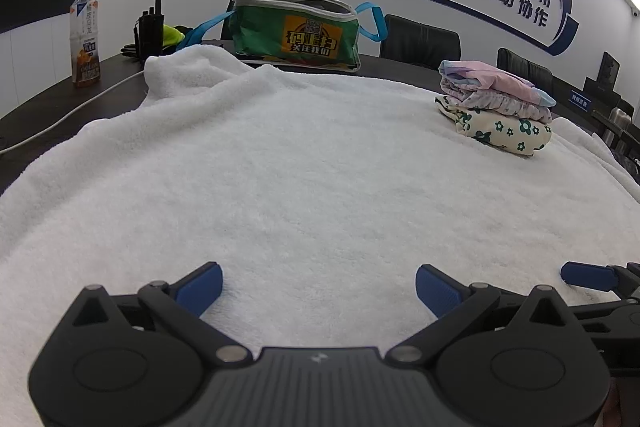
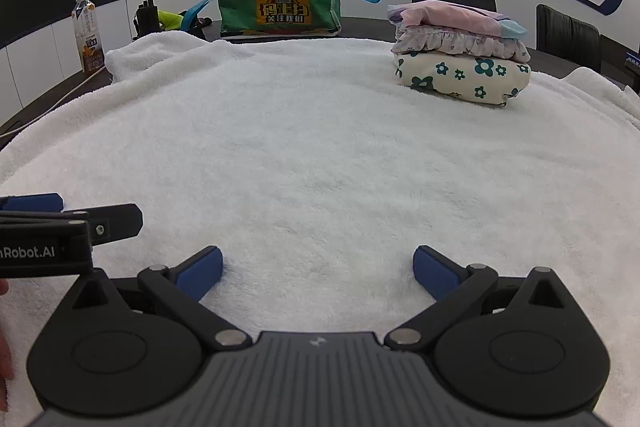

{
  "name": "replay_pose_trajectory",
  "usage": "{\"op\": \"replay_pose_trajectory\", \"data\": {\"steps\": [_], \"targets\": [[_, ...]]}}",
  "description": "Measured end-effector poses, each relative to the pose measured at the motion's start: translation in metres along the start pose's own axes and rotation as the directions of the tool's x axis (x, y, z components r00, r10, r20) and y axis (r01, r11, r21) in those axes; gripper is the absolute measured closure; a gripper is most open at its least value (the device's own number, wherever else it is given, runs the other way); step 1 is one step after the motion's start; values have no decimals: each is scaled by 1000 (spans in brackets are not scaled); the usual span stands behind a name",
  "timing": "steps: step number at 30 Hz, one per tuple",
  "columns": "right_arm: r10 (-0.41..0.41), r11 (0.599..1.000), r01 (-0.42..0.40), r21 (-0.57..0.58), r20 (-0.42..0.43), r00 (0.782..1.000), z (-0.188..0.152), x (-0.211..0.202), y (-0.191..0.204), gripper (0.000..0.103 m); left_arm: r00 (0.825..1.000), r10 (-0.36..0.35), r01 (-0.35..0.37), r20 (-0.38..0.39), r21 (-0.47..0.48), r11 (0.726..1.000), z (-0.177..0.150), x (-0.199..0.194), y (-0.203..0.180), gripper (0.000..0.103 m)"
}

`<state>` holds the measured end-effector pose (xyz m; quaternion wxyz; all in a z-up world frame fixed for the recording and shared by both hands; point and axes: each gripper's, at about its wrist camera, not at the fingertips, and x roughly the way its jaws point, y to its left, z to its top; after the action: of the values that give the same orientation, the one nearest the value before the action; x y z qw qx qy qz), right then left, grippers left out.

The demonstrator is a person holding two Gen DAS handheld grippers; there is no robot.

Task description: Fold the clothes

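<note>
The left tongs [image 1: 319, 285] and right tongs [image 2: 318, 267] both hang released and empty, side by side low over the fluffy white towel [image 1: 312, 163] that pads the dark desk [image 1: 48, 99] as a folding surface. The stack of three folded garments, pink over lilac ruffle over cream floral [image 2: 460, 55], sits on the towel's far right, likely parked clear of the working middle. Beyond the towel's far edge stands the green zip bag with blue straps [image 2: 280, 7], cream cloth poking from its top, probably the next item to fold.
</note>
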<state>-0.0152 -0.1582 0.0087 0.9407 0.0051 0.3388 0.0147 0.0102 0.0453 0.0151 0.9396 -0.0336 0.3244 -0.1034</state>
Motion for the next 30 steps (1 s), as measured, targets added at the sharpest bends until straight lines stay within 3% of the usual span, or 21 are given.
{"op": "replay_pose_trajectory", "data": {"steps": [17,23,30], "targets": [[32,999,-32,35,18,999,0,-3,-4,0,1000,-27,27,5,-23,999,0,-1,7,0],[24,997,-25,71,27,999,2,-2,-11,0,998,61,-57,-34,87,995,0,7,-13,0],[-37,998,37,49,5,999,6,5,-9,1,996,79,-74,-42,111,991,-1,10,-16,0]]}}
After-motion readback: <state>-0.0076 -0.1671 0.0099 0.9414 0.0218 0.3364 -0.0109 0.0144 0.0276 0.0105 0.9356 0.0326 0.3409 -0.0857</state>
